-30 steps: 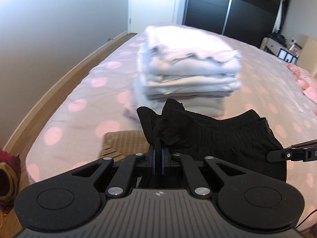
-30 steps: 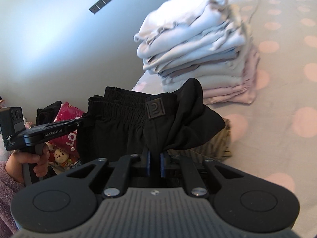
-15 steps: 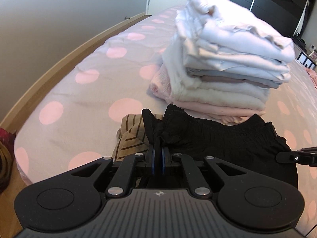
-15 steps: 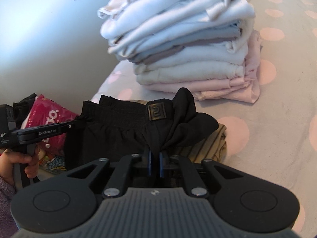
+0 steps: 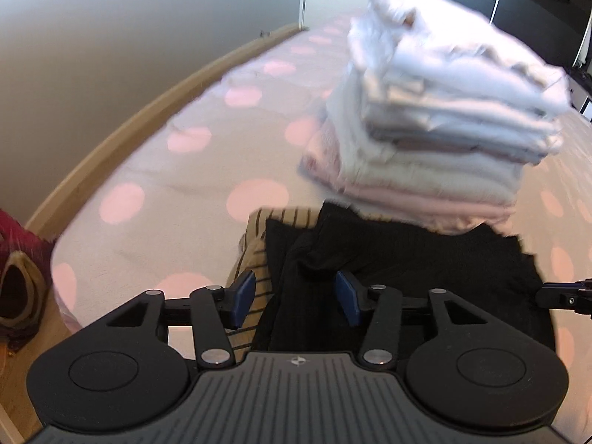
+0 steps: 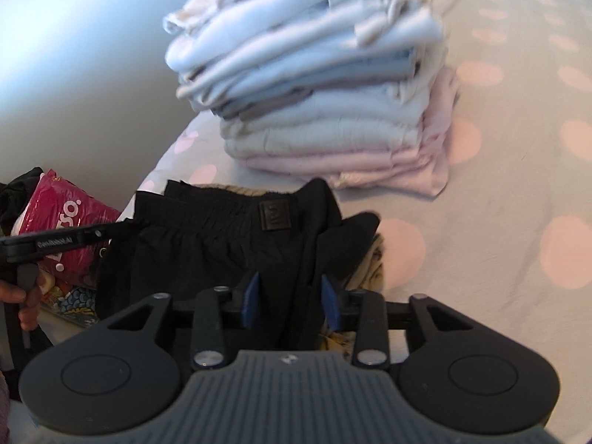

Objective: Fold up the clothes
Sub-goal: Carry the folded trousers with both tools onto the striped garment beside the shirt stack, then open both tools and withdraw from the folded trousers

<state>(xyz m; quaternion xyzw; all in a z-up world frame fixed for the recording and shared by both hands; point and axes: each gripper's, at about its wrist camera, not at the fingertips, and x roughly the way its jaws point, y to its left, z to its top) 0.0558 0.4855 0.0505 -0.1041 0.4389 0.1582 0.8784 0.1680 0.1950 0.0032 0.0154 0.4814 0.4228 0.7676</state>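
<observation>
A blurred stack of pale folded clothes [image 5: 440,118] fills the upper right, behind crumpled black shorts [image 5: 399,255] on a striped tan garment [image 5: 255,259]; both the left hand-held gripper [image 5: 296,298] and the right hand-held gripper [image 6: 290,294] gape, gripping nothing.

Black folded shorts [image 6: 207,248] with elastic waistband and square logo patch: lying flat atop tan striped folded garment [image 5: 255,255] on bed. Tall stack of folded white, grey and pink clothes [image 6: 325,85] just behind, edges uneven, blurred.
</observation>
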